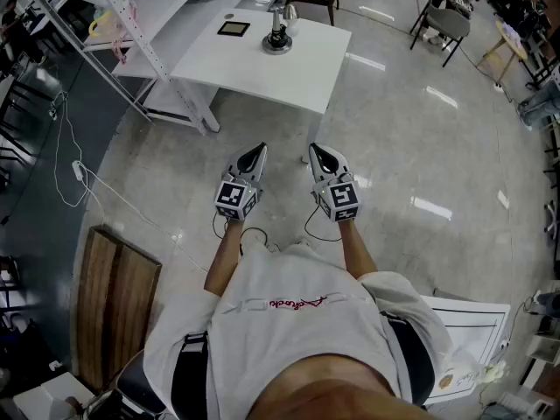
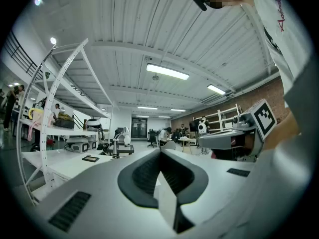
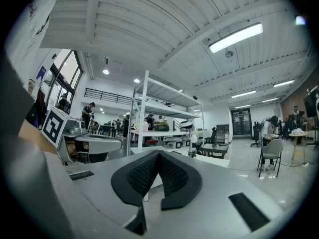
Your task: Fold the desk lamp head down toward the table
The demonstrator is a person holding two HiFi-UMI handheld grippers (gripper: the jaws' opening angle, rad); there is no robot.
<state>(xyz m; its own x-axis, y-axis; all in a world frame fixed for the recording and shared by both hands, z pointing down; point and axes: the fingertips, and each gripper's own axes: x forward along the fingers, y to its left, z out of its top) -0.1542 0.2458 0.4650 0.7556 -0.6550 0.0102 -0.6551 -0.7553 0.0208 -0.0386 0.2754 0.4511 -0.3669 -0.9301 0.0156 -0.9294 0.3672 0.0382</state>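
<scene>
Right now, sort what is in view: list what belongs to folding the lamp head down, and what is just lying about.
For the job: desk lamp; white table under it; left gripper and right gripper, both shut, empty, short of the table.

Lying about: black flat pad; wooden board; white cable; chair.

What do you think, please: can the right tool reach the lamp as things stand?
Probably not yet. The right tool, shut and empty, hangs over the floor well short of the table where the lamp stands. Nothing blocks the way, so stepping forward should do.
</scene>
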